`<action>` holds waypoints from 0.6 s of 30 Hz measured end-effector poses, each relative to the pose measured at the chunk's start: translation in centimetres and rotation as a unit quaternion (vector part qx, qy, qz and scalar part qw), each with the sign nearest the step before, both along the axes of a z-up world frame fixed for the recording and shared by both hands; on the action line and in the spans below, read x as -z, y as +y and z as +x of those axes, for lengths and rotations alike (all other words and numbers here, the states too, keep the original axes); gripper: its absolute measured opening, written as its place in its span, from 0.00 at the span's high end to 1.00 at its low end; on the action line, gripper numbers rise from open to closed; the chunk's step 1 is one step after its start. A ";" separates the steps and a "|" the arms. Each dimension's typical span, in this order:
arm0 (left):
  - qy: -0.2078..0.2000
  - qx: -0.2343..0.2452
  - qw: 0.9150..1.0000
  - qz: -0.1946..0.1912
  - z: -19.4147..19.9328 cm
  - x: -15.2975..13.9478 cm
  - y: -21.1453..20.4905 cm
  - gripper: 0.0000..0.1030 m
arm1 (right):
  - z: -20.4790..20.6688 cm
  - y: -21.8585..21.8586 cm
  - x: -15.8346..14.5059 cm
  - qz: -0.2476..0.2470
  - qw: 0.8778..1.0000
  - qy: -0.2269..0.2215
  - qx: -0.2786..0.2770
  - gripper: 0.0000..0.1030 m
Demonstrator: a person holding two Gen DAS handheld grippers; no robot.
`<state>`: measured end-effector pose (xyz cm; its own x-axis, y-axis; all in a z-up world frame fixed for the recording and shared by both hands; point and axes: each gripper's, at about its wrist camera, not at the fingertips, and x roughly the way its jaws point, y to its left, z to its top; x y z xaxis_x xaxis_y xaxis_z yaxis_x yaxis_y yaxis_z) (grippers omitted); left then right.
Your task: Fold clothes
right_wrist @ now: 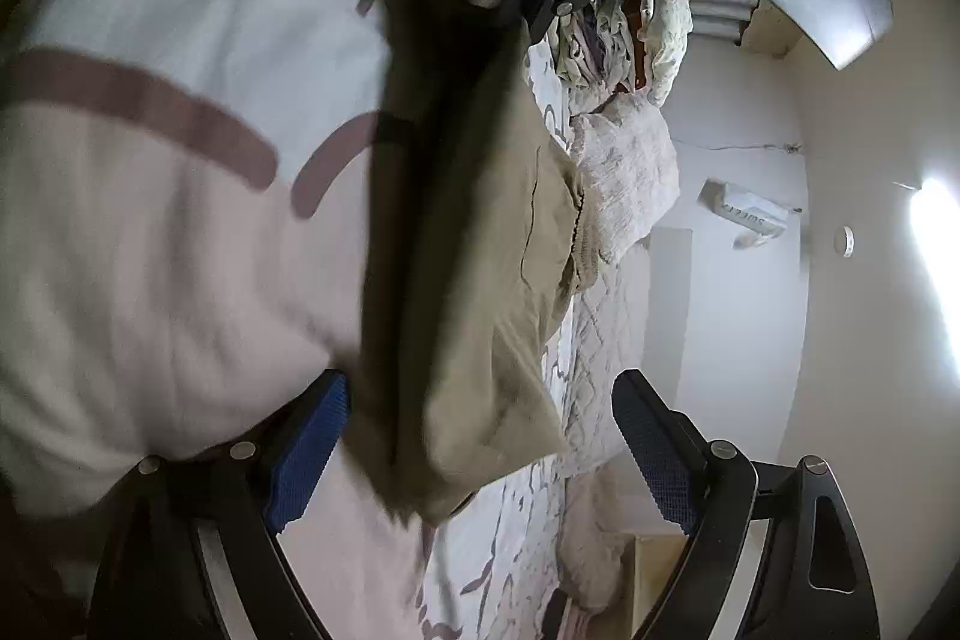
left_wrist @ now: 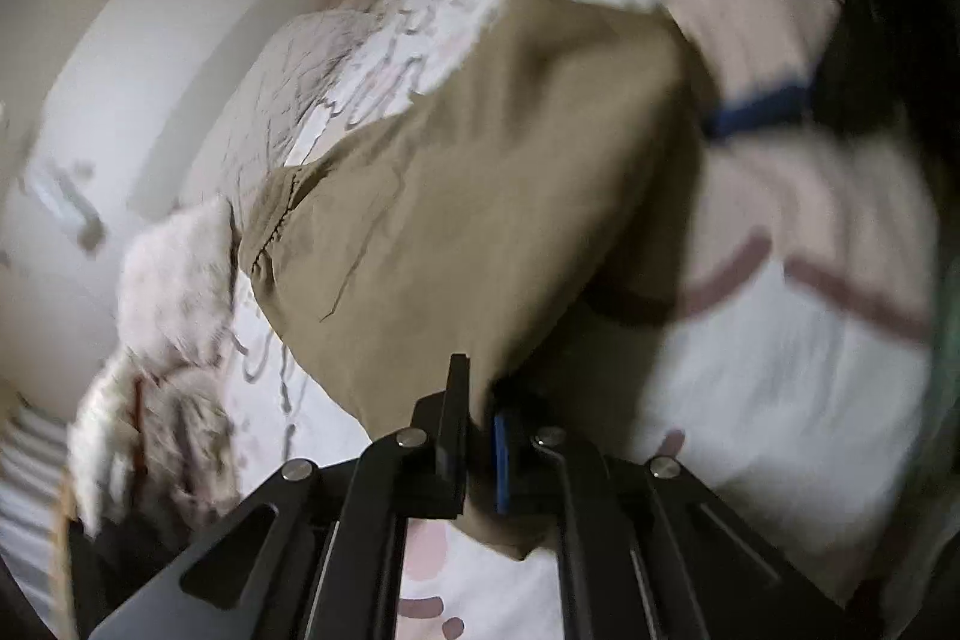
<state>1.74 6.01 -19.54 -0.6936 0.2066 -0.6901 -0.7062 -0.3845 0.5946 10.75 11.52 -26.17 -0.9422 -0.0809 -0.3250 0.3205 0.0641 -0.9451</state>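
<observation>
One khaki garment (left_wrist: 480,196) hangs pinched in the left gripper (left_wrist: 480,436); the right gripper (right_wrist: 480,436) stands wide with cloth between its jaws, unpressed.

In the left wrist view the garment's long axis runs from the clamped edge at bottom centre up and away over a white patterned quilt (left_wrist: 372,40), its stitched seam to the left. In the right wrist view it stretches from the far left gripper down to the near blue pads (right_wrist: 306,442). One pink-and-white pillow (right_wrist: 150,250) lies beside it. No container is visible.
</observation>
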 end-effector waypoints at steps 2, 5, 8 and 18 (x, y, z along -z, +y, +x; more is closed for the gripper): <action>-0.023 -0.012 0.999 0.034 -0.9 -1.3 -0.3 0.94 | -0.6 -0.6 -0.2 -0.002 1.000 -0.007 0.001 0.20; -0.028 -0.016 0.998 0.047 -1.8 -1.9 -0.4 0.94 | -1.8 -1.9 0.0 -0.008 1.000 0.011 0.007 0.49; -0.019 -0.008 0.999 0.028 -0.7 -0.7 -0.3 0.94 | -4.1 -2.5 0.9 0.003 0.999 0.029 0.028 0.62; 0.094 0.103 0.984 -0.113 5.4 5.8 -0.8 0.94 | -4.8 3.7 3.2 0.082 0.996 0.012 0.011 0.92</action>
